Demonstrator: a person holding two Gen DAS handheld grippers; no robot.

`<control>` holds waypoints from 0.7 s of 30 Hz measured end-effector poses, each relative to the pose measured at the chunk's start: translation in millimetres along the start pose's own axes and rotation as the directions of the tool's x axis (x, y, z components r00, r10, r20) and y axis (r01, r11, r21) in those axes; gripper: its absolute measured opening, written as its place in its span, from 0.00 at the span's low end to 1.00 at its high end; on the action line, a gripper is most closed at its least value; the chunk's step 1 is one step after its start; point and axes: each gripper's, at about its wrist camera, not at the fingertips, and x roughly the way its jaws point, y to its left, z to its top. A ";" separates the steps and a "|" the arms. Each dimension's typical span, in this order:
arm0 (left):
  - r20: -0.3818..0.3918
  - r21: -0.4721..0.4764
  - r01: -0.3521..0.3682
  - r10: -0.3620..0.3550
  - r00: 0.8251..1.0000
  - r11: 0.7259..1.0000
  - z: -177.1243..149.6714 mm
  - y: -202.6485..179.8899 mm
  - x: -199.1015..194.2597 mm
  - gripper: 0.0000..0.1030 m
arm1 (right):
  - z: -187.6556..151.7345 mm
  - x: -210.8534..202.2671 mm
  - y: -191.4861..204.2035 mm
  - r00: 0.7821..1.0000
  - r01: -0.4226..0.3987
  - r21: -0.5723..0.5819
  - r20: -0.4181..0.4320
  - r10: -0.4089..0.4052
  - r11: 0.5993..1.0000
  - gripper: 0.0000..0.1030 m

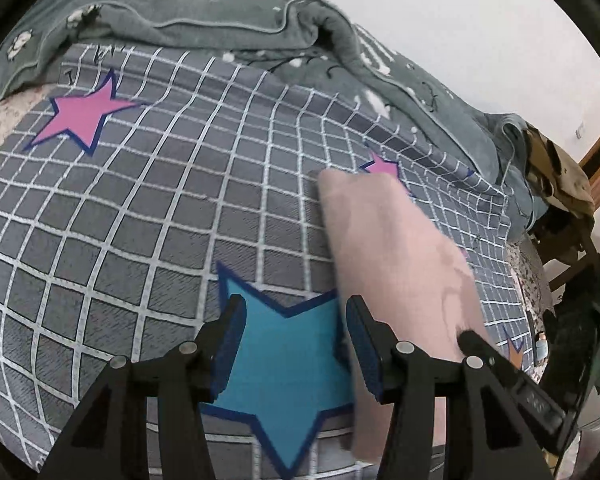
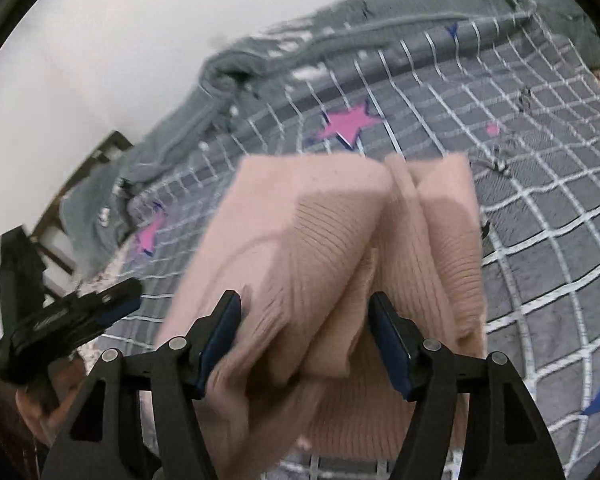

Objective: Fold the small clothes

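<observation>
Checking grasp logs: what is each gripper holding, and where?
The left gripper holds nothing. The pink knit garment bunches between the right gripper jaws at its near folded end; contact cannot be told.

One pink knit garment, two grippers, one grey blanket, and perhaps five printed stars.

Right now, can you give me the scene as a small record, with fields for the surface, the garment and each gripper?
surface: grey checked bedsheet with star prints
garment: pink ribbed knit, folded into layers, lying on the sheet
left gripper: open, empty, above a blue star, beside the garment's edge
right gripper: open, fingers on either side of the bunched knit, no clear pinch
background: grey blanket crumpled along the wall side
</observation>
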 end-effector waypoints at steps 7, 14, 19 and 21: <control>-0.004 0.004 0.019 -0.019 1.000 1.000 -1.7 13.7 7.6 0.48 | 13.1 -10.6 13.4 0.997 0.022 -0.099 0.078 -0.015 0.995 0.23; -0.013 0.024 0.082 -0.081 0.997 0.996 -5.3 3.5 7.8 0.51 | 26.5 -39.7 -22.1 0.978 0.153 -0.136 0.161 -0.131 0.979 0.24; -0.051 0.096 0.108 -0.103 0.993 0.989 -15.6 -25.9 10.5 0.52 | 17.0 -27.9 -36.0 0.980 0.183 -0.155 0.105 -0.168 0.971 0.36; -0.052 0.127 0.099 -0.093 0.994 0.987 -22.0 -35.3 8.5 0.52 | 13.4 -40.5 -29.4 0.977 0.192 -0.183 0.127 -0.171 0.964 0.36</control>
